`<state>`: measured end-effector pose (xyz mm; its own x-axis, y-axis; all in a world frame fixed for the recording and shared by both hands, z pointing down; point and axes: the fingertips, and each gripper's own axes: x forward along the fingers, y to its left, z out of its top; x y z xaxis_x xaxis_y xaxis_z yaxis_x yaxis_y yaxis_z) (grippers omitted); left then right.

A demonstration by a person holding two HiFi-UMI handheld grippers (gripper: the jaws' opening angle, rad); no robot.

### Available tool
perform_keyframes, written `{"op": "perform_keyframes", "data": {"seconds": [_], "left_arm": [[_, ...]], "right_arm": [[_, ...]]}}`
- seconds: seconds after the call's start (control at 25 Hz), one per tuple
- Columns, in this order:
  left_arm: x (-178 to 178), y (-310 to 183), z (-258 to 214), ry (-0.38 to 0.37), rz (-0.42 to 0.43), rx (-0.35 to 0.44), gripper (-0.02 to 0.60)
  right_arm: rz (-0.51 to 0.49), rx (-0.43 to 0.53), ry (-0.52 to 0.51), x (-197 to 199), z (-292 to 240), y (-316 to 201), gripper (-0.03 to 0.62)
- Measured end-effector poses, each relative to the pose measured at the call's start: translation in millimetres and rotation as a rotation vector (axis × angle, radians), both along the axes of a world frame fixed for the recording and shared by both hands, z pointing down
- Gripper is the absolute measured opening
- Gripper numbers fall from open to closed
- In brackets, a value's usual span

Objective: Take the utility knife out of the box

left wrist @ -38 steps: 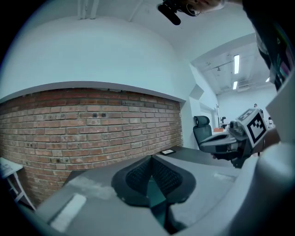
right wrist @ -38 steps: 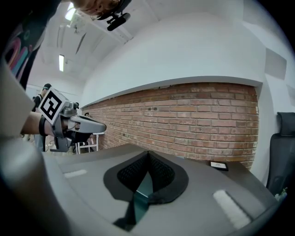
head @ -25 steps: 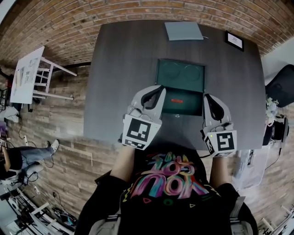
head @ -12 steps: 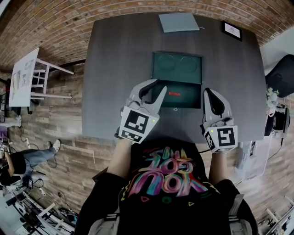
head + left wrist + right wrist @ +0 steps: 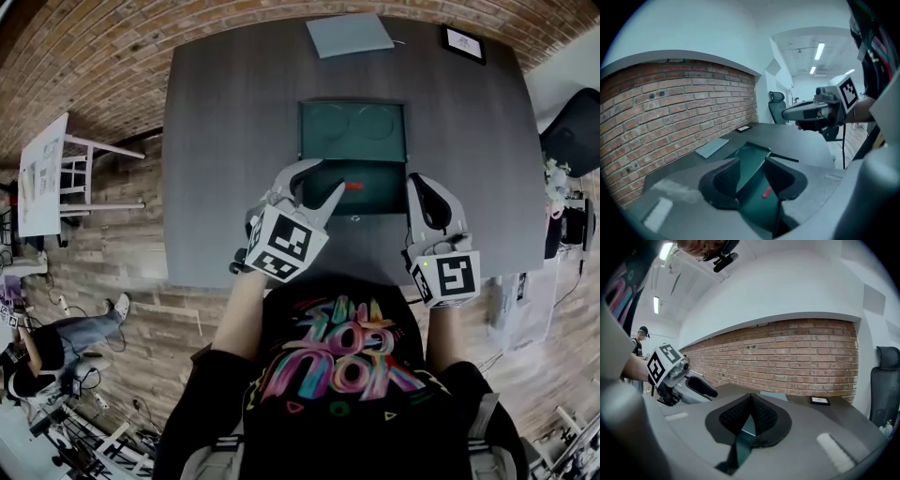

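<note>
A green box (image 5: 353,131) lies open on the dark table (image 5: 225,141), lid flipped away from me. In its tray (image 5: 380,192) rests the red utility knife (image 5: 352,186), also seen as a red sliver (image 5: 767,192) in the left gripper view. My left gripper (image 5: 321,183) hangs over the tray's near left part; its jaws have just been opening and now stand open, gripping nothing. My right gripper (image 5: 418,184) hovers at the tray's right edge, pads (image 5: 751,401) closed together and empty.
A grey sheet (image 5: 349,35) and a small black-framed card (image 5: 464,43) lie at the table's far edge. An office chair (image 5: 572,141) stands to the right, a white side table (image 5: 42,159) to the left. A brick wall (image 5: 675,112) backs the table.
The left gripper's jaws went from shut to wide open as it dropped and tilted over the tray. The right gripper held still.
</note>
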<state>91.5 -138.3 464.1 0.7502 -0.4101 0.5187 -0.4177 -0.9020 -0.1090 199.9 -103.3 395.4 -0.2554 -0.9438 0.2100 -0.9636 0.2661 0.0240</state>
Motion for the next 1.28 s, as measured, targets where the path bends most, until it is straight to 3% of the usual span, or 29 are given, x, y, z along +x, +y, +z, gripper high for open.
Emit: {"op": "perform_keyframes", "data": {"seconds": [0.48, 0.96, 1.28], "left_arm": [[31.0, 17.4, 82.6, -0.285, 0.288, -0.017, 0.155], [49.7, 29.3, 132.1, -0.376, 0.415, -0.109, 0.155], [60.9, 30.7, 163.9, -0.447, 0.449, -0.171, 0.155]], "right_arm": [[0.051, -0.080, -0.012, 0.5, 19.4, 18.6, -0.002], [0.169, -0.066, -0.036, 11.9, 25.7, 42.7, -0.002], [0.236, -0.102, -0.043, 27.4, 38.4, 64.8, -0.002]]}}
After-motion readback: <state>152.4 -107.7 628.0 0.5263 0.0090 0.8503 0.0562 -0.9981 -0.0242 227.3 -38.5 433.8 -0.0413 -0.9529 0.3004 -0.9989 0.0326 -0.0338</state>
